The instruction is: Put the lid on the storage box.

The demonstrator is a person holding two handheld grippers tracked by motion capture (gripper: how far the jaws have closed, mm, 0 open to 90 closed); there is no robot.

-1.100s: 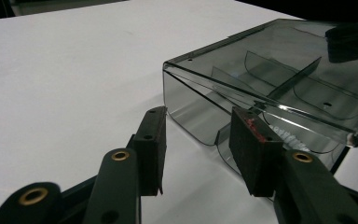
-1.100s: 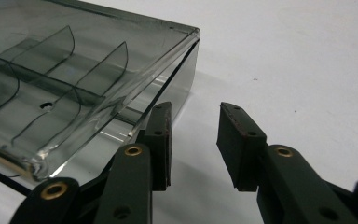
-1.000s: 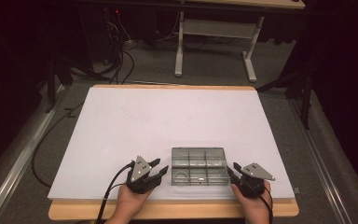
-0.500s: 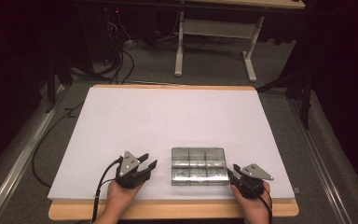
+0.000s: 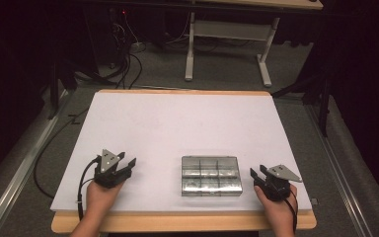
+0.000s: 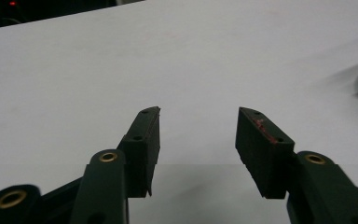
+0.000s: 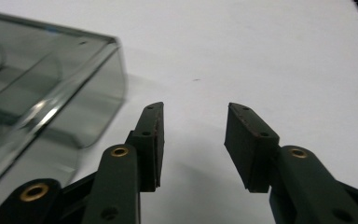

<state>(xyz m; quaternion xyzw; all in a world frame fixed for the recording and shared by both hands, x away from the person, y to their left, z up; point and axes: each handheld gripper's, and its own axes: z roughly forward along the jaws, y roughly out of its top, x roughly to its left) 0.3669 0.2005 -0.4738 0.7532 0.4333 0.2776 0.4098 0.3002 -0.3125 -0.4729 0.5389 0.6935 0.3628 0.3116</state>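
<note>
Both grippers gaped wide, gripping nothing: left gripper (image 5: 127,165) well apart from the clear compartment box (image 5: 210,176), right gripper (image 5: 256,175) just beside it. Box contents were hard to make out.

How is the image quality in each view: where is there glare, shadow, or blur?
High view: the white table is evenly lit, its surroundings dark; the clear compartment box shows soft reflections. Left gripper view: the left gripper looks sharp, with a grey shadow beneath it. Right gripper view: the box wall is blurred and carries a bright glare streak; the right gripper is in focus.
</note>
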